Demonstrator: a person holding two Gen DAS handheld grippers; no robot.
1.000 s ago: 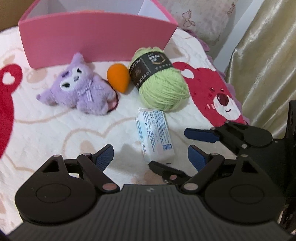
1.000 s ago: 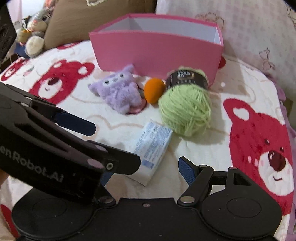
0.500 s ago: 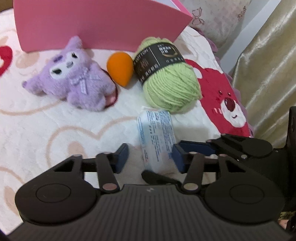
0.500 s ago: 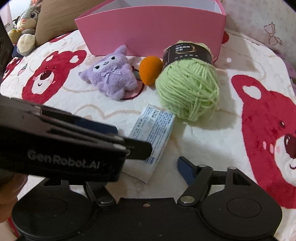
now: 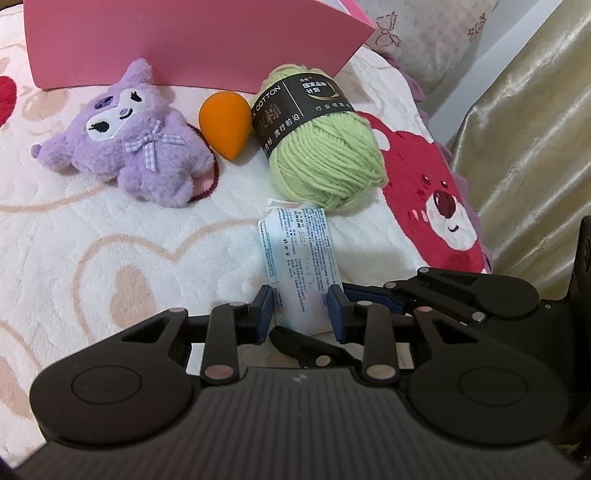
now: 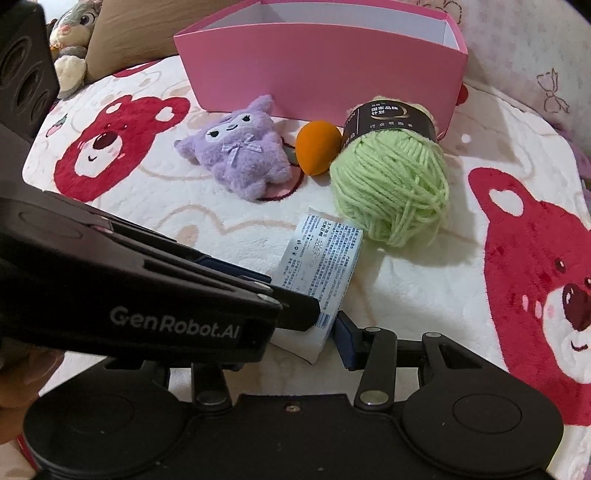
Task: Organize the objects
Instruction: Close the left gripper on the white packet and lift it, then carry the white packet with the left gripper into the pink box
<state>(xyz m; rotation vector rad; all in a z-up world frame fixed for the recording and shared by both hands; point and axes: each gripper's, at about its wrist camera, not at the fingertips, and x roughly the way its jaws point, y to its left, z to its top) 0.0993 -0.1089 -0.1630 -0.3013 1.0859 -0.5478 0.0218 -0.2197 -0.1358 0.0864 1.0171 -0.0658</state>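
Note:
A white tissue packet [image 5: 299,258] [image 6: 321,262] with blue print lies on the bear blanket. My left gripper [image 5: 301,306] has its blue pads against the packet's two long sides near its close end, jaws still closing. My right gripper [image 6: 291,332] comes in from the right, also closing, with the same end of the packet between its jaws. One of its fingers [image 6: 345,339] sits at the packet's edge; the other is hidden behind the left gripper [image 6: 295,310]. Farther back lie a purple plush [image 5: 125,147], an orange egg-shaped sponge [image 5: 223,123] and a green yarn ball [image 5: 325,155], before a pink box [image 6: 317,74].
The blanket [image 6: 535,277] with red bears covers a bed. A gold curtain [image 5: 524,129] hangs on the right. A brown pillow [image 6: 129,33] and a grey plush rabbit [image 6: 74,33] sit at the back left. A hand [image 6: 14,380] shows at the lower left edge.
The left gripper sank toward the packet and its jaws closed from wide apart onto the packet's sides. The right gripper's jaws narrowed around the same end while staying in place.

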